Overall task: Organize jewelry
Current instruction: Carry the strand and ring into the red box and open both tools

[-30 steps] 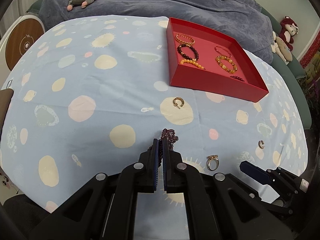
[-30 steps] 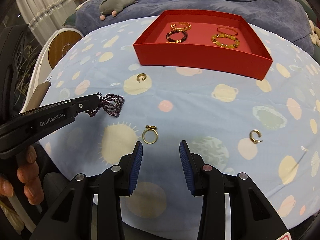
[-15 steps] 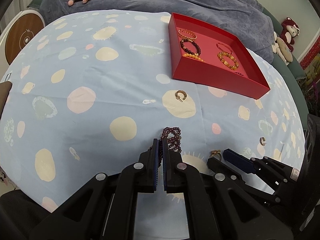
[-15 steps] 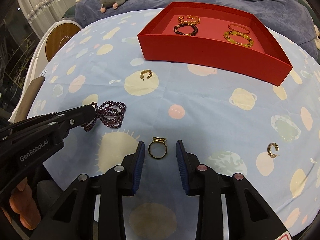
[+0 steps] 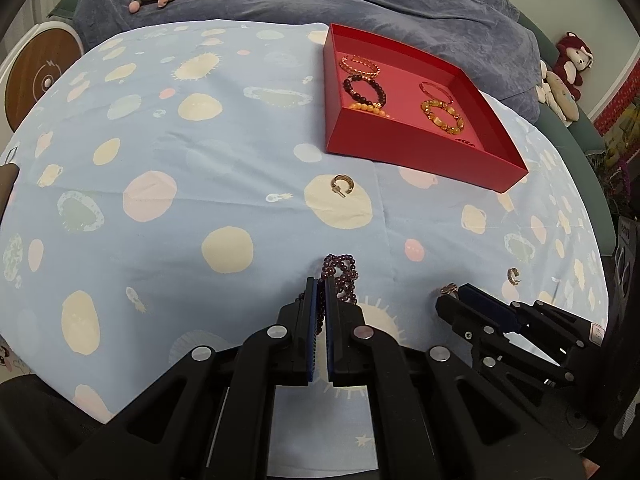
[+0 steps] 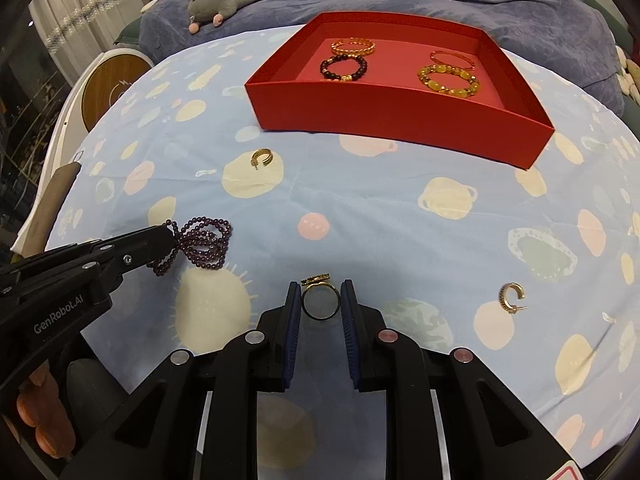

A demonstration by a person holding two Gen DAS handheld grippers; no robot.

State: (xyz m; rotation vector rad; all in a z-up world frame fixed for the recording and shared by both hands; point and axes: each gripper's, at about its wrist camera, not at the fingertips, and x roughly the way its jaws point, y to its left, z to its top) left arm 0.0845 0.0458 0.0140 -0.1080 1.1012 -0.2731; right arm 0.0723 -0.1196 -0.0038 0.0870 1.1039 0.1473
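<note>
Right tongs (image 6: pixel 320 300) at near tabletop edge, jaws apart, straddling gold ring (image 6: pixel 320 299), not yet clamped. Left tongs (image 5: pixel 321 286) clamped on purple bead bracelet (image 5: pixel 342 276). Step: picking loose pieces. Next, likely: close on ring, carry both to red tray (image 6: pixel 384 114) near far edge. Two hoop earrings (image 6: pixel 262 157) (image 6: pixel 511 297) remain.

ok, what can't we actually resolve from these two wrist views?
- Gold ring, left wrist view: mostly hidden behind the right tool; whether the fingers touch it is unclear in the right wrist view.
- Purple bead strand: pinched part hidden inside the left tool.
- Dark beads in the red box: cut off by its wall.
</note>
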